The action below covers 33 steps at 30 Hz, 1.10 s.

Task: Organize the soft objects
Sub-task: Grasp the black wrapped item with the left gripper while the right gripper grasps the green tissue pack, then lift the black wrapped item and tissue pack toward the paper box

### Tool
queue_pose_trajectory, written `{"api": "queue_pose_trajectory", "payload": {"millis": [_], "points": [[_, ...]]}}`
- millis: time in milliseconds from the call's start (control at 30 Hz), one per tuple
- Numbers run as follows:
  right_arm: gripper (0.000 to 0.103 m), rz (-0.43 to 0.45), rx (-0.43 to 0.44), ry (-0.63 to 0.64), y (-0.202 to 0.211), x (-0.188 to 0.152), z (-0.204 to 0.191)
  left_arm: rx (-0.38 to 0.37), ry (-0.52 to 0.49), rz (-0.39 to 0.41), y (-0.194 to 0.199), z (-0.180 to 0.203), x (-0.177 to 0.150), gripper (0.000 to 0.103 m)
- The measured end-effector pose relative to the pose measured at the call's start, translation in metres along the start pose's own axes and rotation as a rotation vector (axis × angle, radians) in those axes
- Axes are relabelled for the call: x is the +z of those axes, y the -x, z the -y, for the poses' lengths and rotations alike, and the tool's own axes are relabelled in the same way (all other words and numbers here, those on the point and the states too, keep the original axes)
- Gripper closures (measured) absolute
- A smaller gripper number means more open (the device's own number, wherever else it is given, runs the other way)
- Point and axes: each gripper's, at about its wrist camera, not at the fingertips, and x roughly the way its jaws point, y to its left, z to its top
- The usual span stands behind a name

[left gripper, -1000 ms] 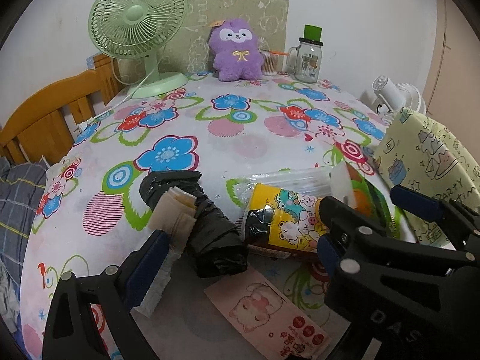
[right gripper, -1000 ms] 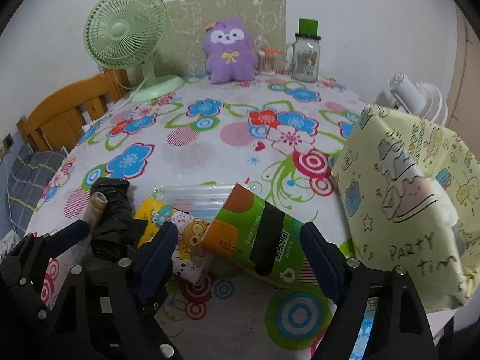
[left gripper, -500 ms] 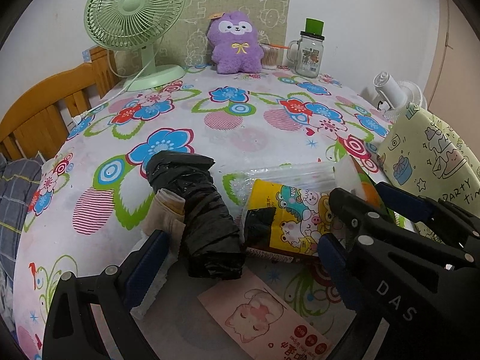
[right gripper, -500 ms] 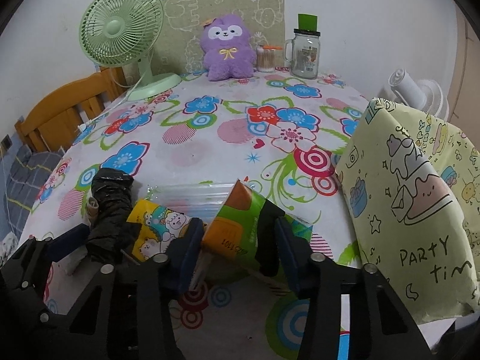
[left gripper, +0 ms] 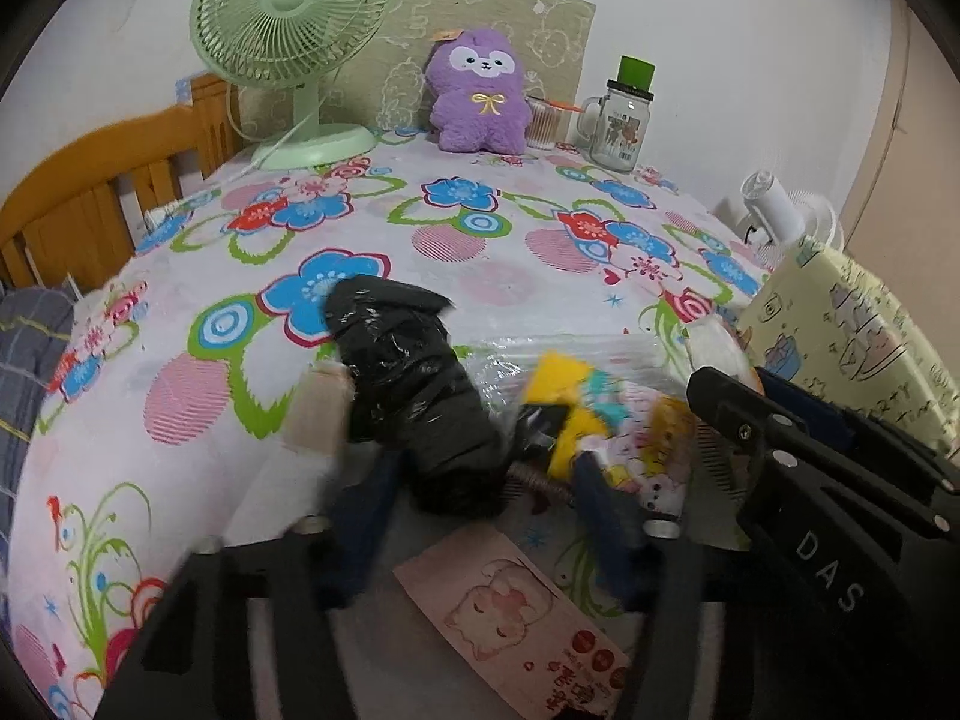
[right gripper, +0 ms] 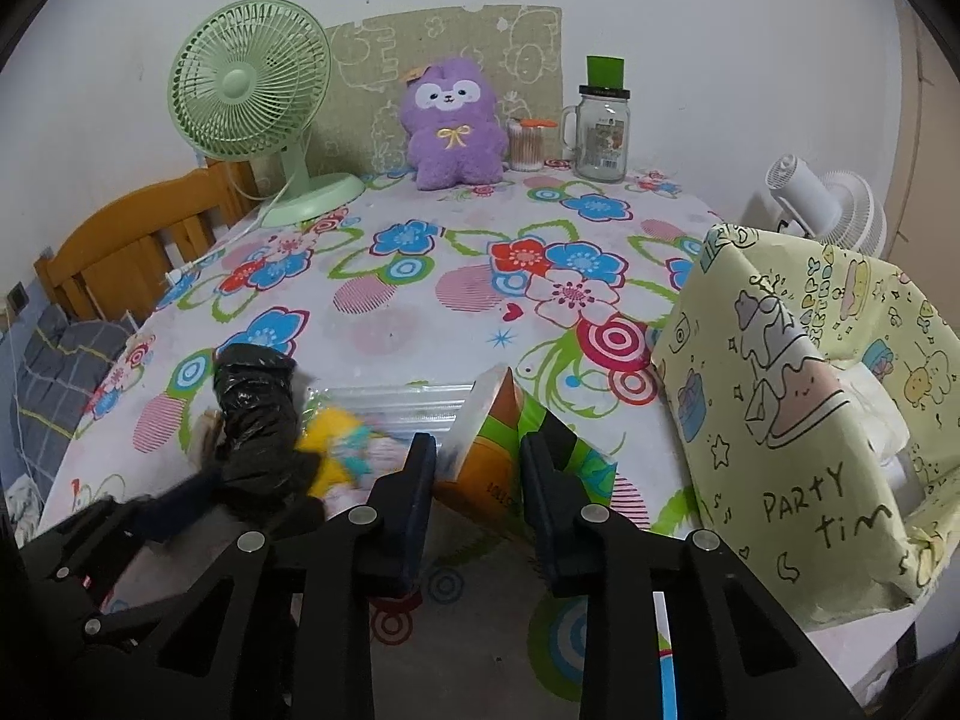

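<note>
My left gripper (left gripper: pixel 480 492) is shut on a black plastic bundle (left gripper: pixel 414 396) near the table's front edge; a beige roll (left gripper: pixel 318 414) lies against its left side. A yellow cartoon tissue pack (left gripper: pixel 624 438) lies just right of it, blurred. My right gripper (right gripper: pixel 474 468) is shut on a green and orange tissue pack (right gripper: pixel 510 450). The black bundle (right gripper: pixel 258 414) and yellow pack (right gripper: pixel 342 450) also show at the left of the right wrist view. A clear ribbed plastic pack (right gripper: pixel 396 408) lies behind them.
A yellow-green "PARTY" gift bag (right gripper: pixel 798 420) stands at the right. A purple plush (right gripper: pixel 450 120), green fan (right gripper: pixel 258 102), glass jar (right gripper: pixel 600 132) and cotton swab pot (right gripper: pixel 525 147) line the far edge. A pink card (left gripper: pixel 510 612) lies in front. A wooden chair (left gripper: pixel 90 210) is left.
Both grippers have closed: the left onto the black bundle, the right onto the green and orange pack. The yellow pack has shifted and blurs.
</note>
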Motion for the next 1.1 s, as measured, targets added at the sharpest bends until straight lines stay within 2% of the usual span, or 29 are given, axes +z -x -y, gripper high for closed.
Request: {"api": "queue_pose_trajectory", "payload": {"millis": [33,100,267,467,800,833,933,1033,1100], "points": [[0.072,0.000,-0.002,0.006,0.001,-0.001,-0.001,-0.017,0.021,-0.013,-0.001,-0.002,0.000,0.068],[0.072,-0.002,-0.002,0.014,0.002,-0.003,-0.002,-0.037,0.029,-0.020,0.000,-0.002,-0.001,0.074],[0.072,-0.001,0.006,0.010,0.007,-0.005,-0.002,-0.035,0.003,-0.001,0.007,0.004,-0.003,0.097],[0.073,0.005,0.018,0.001,0.015,-0.007,0.000,-0.021,-0.020,0.029,0.018,0.010,-0.004,0.103],[0.074,0.014,0.028,-0.007,0.026,-0.009,0.003,-0.010,-0.037,0.043,0.029,0.015,-0.007,0.103],[0.074,0.015,0.027,-0.008,0.026,-0.009,0.003,-0.006,-0.034,0.039,0.029,0.015,-0.008,0.102],[0.074,0.017,0.026,-0.011,0.027,-0.009,0.005,0.016,-0.023,0.032,0.030,0.013,-0.009,0.075],[0.074,0.018,0.020,-0.015,0.027,-0.008,0.006,0.033,-0.026,0.048,0.031,0.013,-0.008,0.063],[0.074,0.016,0.018,-0.015,0.025,-0.006,0.007,0.040,-0.022,0.040,0.027,0.011,-0.007,0.060]]}}
